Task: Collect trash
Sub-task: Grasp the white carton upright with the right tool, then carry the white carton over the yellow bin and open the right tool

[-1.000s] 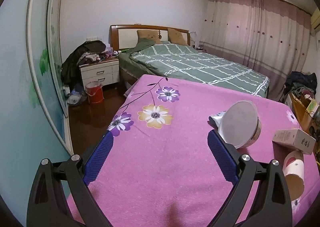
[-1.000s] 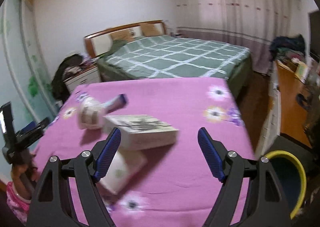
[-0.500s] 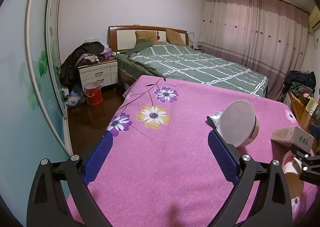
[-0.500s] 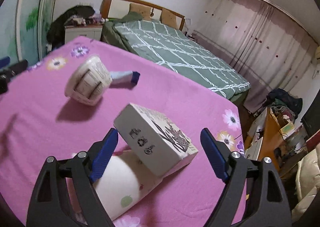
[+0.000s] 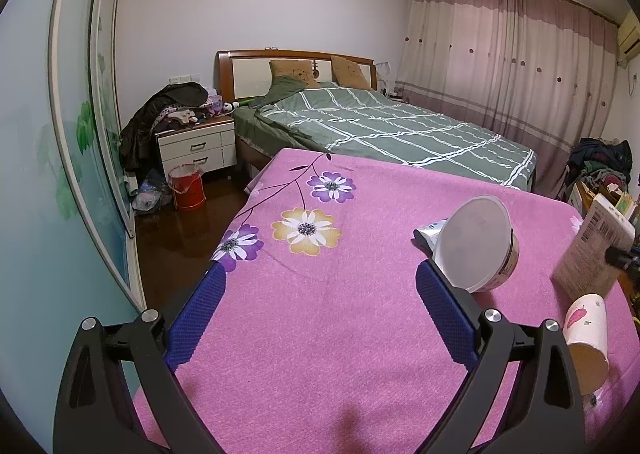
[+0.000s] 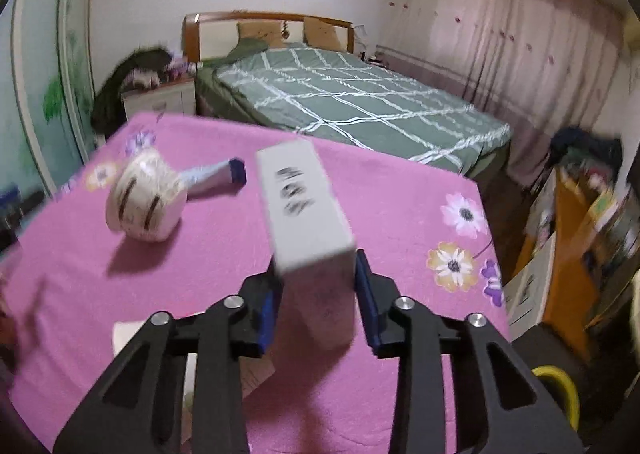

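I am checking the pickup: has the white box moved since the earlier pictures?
Yes. The white box has lifted off the paper cup and tilted upright, against the pink cover.

Both cameras ride on hand-held grippers and look forward and down along the fingers, over a pink flowered sheet (image 5: 320, 314) towards the green checked bed (image 5: 384, 130) at 12 o'clock. The left wrist view sits low at the sheet's left edge, its fingers at 7 and 5 o'clock, with the wardrobe at 9 o'clock. The right wrist view sits further right, close over the sheet, blurred. Both share the round tub (image 5: 476, 246) (image 6: 146, 200), the white box (image 5: 592, 250) (image 6: 308, 222), headboard and curtains
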`<state>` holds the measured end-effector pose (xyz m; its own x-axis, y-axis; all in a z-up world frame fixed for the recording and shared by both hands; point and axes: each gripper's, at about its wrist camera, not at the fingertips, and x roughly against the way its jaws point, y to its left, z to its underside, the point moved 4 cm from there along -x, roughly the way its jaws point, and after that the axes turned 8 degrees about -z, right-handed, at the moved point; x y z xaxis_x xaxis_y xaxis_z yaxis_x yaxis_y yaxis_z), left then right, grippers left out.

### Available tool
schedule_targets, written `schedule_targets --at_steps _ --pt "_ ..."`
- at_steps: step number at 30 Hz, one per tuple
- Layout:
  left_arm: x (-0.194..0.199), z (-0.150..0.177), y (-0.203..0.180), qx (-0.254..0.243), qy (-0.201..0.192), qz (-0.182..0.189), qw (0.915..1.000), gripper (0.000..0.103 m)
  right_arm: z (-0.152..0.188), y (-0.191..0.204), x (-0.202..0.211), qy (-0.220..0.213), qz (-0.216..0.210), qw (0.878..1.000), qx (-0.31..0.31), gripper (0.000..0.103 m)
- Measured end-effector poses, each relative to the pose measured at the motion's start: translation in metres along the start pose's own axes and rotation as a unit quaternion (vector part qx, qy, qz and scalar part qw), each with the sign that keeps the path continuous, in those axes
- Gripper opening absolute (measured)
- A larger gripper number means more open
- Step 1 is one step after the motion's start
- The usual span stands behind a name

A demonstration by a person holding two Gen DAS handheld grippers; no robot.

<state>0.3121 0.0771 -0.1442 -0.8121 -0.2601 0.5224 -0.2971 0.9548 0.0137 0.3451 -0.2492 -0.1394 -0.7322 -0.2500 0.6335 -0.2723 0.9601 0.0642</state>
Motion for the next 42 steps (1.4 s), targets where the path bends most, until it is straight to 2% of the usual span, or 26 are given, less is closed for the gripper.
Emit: schedule_targets --at_steps 7,16,21,25,30,36,40,42 --pt "0.0 0.001 -0.001 -0.001 -0.001 0.0 1.0 0.095 0.011 -0.024 0.037 -0.025 -0.039 0.996 -0.073 0.028" --pt "0.003 0.0 -0.004 -0.008 -0.006 0.006 0.9999 0.095 0.038 -0.057 0.102 -0.067 -0.029 0.989 -0.13 0.028" --pt "0.005 -0.001 -0.006 -0.012 -0.009 0.011 0.9998 0.095 0.059 -0.096 0.14 -0.087 0.014 0.982 -0.169 0.028" --pt "0.007 0.0 -0.009 -0.019 -0.012 0.018 0.9996 0.095 0.085 -0.136 0.159 -0.076 0.072 0.975 -0.197 0.028" --pt "0.009 -0.001 -0.015 -0.031 -0.018 0.024 0.9991 0.095 0.123 -0.183 0.16 -0.039 0.14 0.962 -0.229 0.029" --pt "0.009 0.0 -0.018 -0.034 -0.015 0.03 0.9989 0.095 0.143 -0.204 0.154 -0.023 0.2 0.951 -0.237 0.036" --pt "0.008 0.002 -0.026 -0.039 -0.002 0.046 0.9982 0.095 0.136 -0.198 0.154 -0.04 0.19 0.953 -0.235 0.036" --pt "0.007 0.002 -0.033 -0.051 0.002 0.041 0.9978 0.095 0.124 -0.191 0.151 -0.057 0.183 0.955 -0.227 0.036"
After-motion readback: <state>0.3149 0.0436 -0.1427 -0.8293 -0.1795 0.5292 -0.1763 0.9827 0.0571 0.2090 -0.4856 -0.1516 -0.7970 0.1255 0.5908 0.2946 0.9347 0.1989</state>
